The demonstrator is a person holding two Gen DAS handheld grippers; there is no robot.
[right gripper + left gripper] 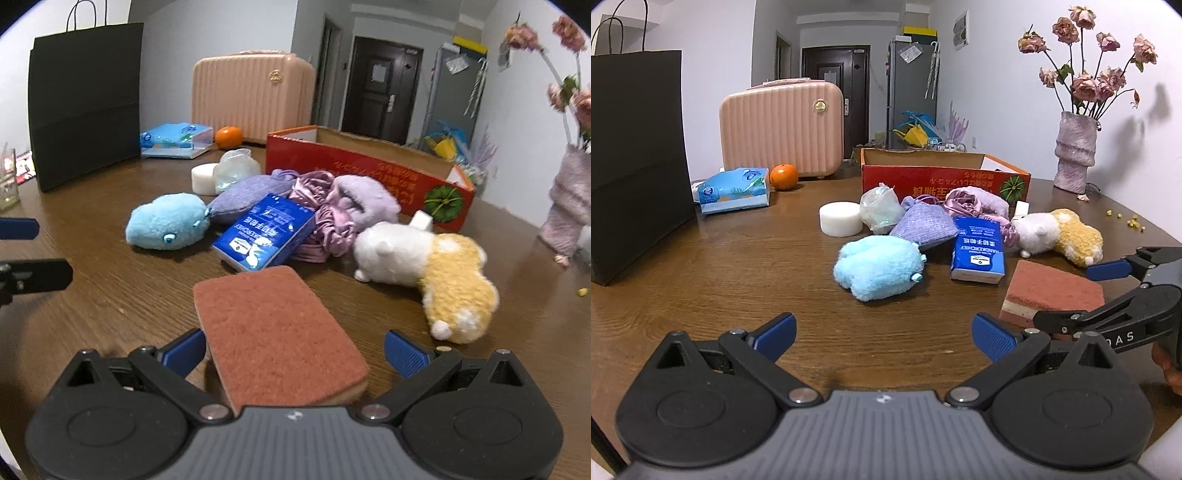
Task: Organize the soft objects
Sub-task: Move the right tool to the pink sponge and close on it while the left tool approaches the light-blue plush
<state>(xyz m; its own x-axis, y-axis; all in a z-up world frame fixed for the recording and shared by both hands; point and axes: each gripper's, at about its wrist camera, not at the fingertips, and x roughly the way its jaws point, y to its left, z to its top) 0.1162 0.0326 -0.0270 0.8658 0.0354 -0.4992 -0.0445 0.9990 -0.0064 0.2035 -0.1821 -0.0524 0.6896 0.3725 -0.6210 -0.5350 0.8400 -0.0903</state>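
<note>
The table (720,266) is grained wood with a slight sheen. The sponge (273,328) has a rough, matt scouring top. The blue plush (879,267) is fluffy, the scrunchie (325,218) glossy satin, the tissue pack (266,230) shiny plastic, the box (942,181) printed cardboard.

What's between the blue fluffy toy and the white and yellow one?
The blue tissue pack lies between the blue toy and the white and yellow toy, with purple cloth bunched behind it. The right wrist view shows it best.
</note>
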